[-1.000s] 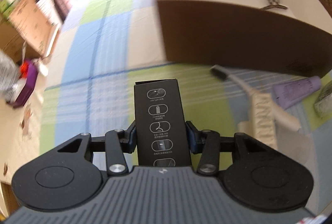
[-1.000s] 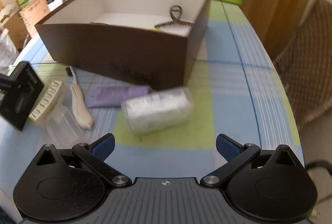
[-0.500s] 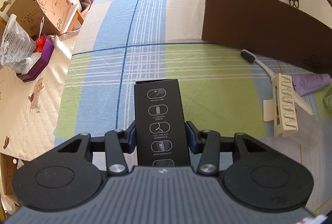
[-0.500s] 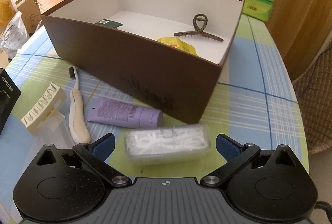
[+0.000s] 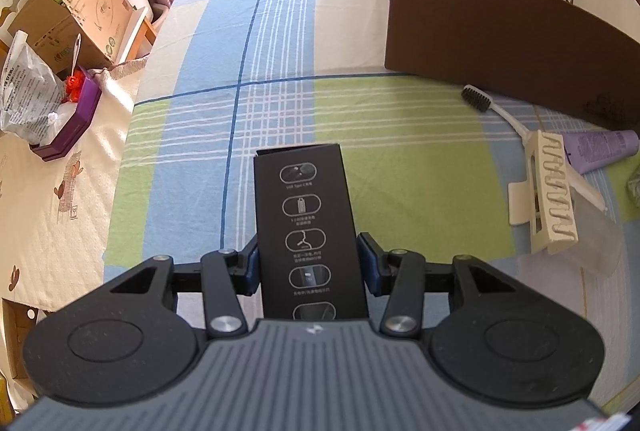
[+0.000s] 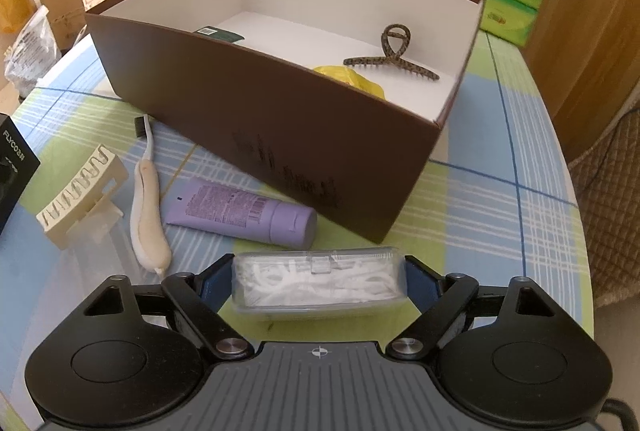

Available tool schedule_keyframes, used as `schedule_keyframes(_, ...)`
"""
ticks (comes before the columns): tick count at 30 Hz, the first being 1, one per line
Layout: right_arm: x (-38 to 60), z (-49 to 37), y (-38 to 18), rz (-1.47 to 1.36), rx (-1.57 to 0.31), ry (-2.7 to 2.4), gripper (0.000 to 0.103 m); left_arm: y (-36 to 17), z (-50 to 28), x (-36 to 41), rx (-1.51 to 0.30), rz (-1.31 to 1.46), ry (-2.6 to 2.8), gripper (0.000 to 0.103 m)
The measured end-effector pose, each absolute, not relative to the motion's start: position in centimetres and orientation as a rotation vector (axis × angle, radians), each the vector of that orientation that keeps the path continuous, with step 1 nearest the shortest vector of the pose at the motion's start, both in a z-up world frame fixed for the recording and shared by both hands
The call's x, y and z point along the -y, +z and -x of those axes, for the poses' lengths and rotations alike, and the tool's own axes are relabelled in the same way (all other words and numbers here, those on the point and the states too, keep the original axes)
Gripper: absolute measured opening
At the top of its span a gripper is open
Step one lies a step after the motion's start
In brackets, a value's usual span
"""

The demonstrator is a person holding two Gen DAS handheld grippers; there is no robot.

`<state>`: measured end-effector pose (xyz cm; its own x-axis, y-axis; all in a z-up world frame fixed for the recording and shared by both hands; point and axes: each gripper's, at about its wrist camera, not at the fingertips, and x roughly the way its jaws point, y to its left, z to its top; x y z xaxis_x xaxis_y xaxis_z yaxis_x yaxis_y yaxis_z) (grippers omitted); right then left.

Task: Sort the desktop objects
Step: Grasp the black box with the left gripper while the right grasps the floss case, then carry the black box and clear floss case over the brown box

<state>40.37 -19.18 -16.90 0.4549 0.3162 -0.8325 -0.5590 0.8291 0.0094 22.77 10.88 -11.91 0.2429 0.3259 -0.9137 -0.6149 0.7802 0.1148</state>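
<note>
On the checked tablecloth [image 5: 280, 103]: two grips.
Left gripper [image 5: 308, 263] clamped on tall black carton [image 5: 308, 227]; right gripper [image 6: 319, 283] touching clear floss-pick box [image 6: 319, 285] both sides.

**Right fingers close in on the floss-pick box**

The right gripper [image 6: 319, 281] has come forward and down: its fingers [image 6: 214, 281], wide open a second ago, now flank the clear floss-pick box [image 6: 318, 285] at both ends. The left gripper [image 5: 308, 265] has swung left, away from the brown box [image 5: 500, 27].

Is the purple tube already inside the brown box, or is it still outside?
Outside. The purple tube lies on its side on the checked tablecloth, in front of the brown box, beside the toothbrush.
</note>
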Motion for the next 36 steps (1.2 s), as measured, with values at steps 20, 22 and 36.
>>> schedule_keyframes(20,20.1,-34.2,-15.7,0.206,-1.008,0.527,0.084,-12.2,-21.0,-9.3,-1.149,0.286,0.598,0.040)
schedule_keyframes(22,20.2,-33.9,-15.6,0.204,-1.009,0.526,0.084,-11.9,-20.6,-9.1,-1.144,0.293,0.591,0.040)
schedule_keyframes(36,19.9,-32.8,-14.4,0.196,-0.984,0.523,0.084,-9.2,-20.0,-8.9,-1.060,0.308,0.554,0.039)
